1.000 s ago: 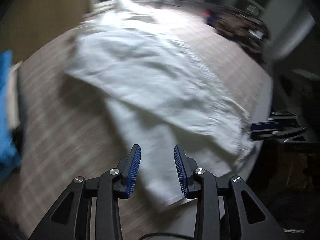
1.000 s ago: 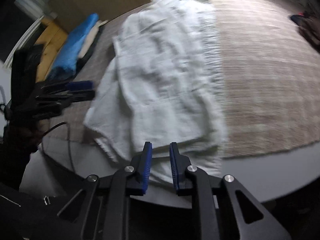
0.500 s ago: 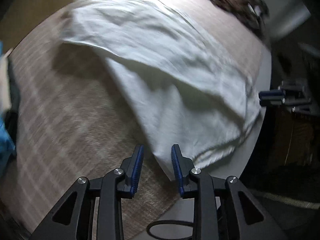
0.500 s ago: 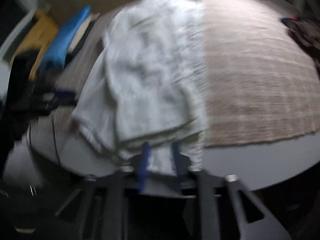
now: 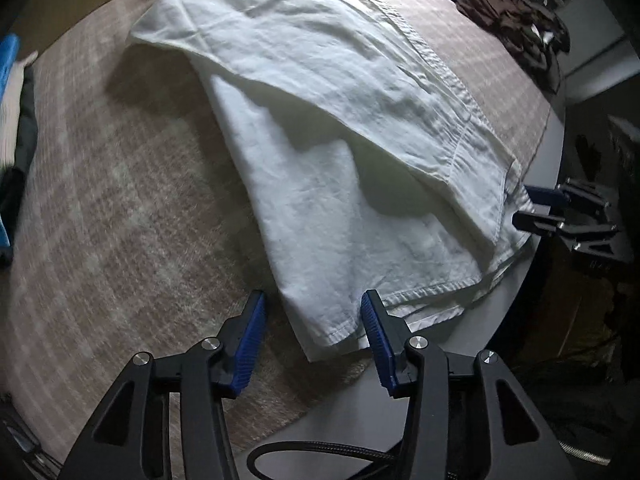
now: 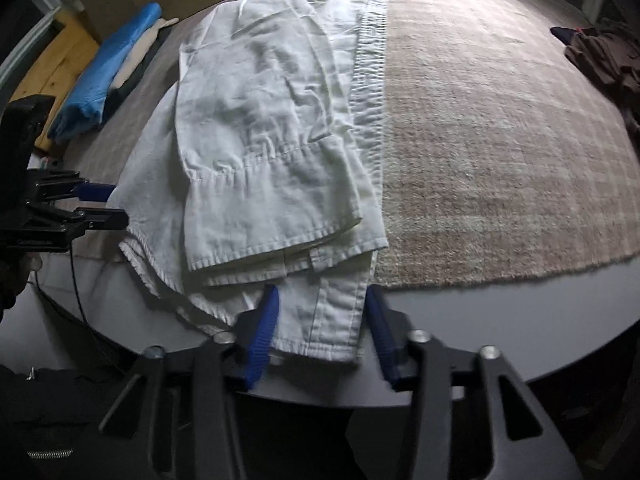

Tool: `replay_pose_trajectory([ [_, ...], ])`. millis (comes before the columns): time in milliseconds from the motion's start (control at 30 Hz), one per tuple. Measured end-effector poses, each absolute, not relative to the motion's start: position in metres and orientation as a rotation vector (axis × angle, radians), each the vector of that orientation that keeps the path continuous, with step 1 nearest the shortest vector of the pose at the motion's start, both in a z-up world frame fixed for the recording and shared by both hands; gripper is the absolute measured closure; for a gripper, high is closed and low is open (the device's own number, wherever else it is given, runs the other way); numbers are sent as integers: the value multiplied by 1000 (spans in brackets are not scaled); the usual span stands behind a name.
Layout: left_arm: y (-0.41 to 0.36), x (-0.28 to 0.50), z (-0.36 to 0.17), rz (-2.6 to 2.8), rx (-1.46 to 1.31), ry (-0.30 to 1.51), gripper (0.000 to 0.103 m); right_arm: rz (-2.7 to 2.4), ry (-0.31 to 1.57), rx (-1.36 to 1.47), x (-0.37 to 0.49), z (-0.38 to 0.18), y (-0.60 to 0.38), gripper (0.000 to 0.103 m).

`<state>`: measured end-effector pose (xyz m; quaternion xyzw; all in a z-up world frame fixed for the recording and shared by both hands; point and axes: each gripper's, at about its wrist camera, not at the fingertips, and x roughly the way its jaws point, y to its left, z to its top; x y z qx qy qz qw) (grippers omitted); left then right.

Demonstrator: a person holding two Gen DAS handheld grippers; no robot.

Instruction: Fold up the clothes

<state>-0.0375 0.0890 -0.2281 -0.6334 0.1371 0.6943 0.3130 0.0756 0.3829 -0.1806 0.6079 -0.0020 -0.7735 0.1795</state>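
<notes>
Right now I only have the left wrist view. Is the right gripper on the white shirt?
Observer: The right gripper straddles a hem flap of the white shirt that lies past the rug on the bare table. Its jaws are closing and the pads are not clearly pressing.
Operator: What is the blue thing at my left edge?
Observer: A folded blue cloth on top of a stack of folded clothes, beside a wooden board.

Beige plaid rug (image 6: 500, 152); blue bundle (image 6: 104, 68); wooden board (image 6: 48, 68).
</notes>
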Motion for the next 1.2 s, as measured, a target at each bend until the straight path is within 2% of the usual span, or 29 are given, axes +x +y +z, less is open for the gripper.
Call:
replay_pose_trajectory([
  [33,88,-40,-230,1794,-1689,302,93,-2162,-40,1726,72,-181,384,86],
  [133,86,-44,-233,1762,-1711,211,97,-2106,-104,1736,63,-178,384,92],
  [367,73,-62,-203,1677,-1693,-114,98,-1987,-494,1684,32,-146,407,93],
  [600,52,-120,-150,1692,-1598,-288,98,-1973,-702,1517,-5,-103,432,93],
  [700,66,-166,-150,1726,-1564,-316,98,-1981,-744,1455,-31,-93,442,93],
  [767,58,-198,-142,1747,-1547,-330,97,-1996,-738,1447,-68,-100,437,93],
  [867,55,-246,-155,1769,-1565,-332,96,-2017,-696,1471,-122,-113,429,93],
  [1000,69,-291,-196,1796,-1704,-266,91,-2058,-557,1641,-185,-154,414,81],
  [1100,64,-311,-208,1772,-1759,-317,90,-2102,-473,1677,-201,-156,409,75],
  [1133,62,-314,-205,1783,-1747,-312,85,-2129,-430,1668,-202,-152,408,69],
  [1167,60,-316,-202,1795,-1734,-306,74,-2156,-389,1657,-202,-148,407,67],
  [1200,57,-319,-197,1820,-1725,-288,68,-2184,-354,1640,-201,-144,406,67],
])
